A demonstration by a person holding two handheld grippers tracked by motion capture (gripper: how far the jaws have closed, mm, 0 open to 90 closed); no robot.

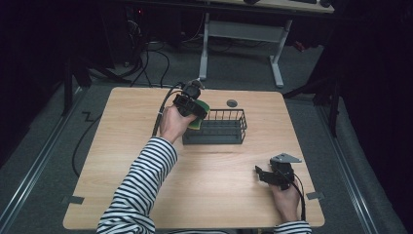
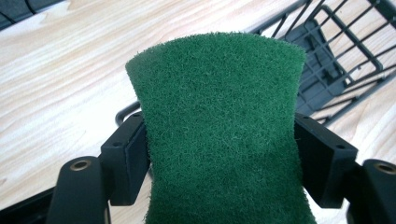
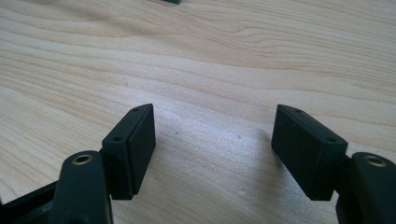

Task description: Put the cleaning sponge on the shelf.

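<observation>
I see a light wooden tabletop [image 1: 214, 180]. A black wire basket [image 1: 216, 127] sits on it, with a small round grey thing [image 1: 232, 103] behind it.

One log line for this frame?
left hand-held gripper: shut on sponge | beside basket | right hand-held gripper: open, on table

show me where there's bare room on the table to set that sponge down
Free: the wood left of the wire basket, and the wide strip between basket and right gripper. Crowded: the basket's left end, where the left gripper holds the sponge.
</observation>
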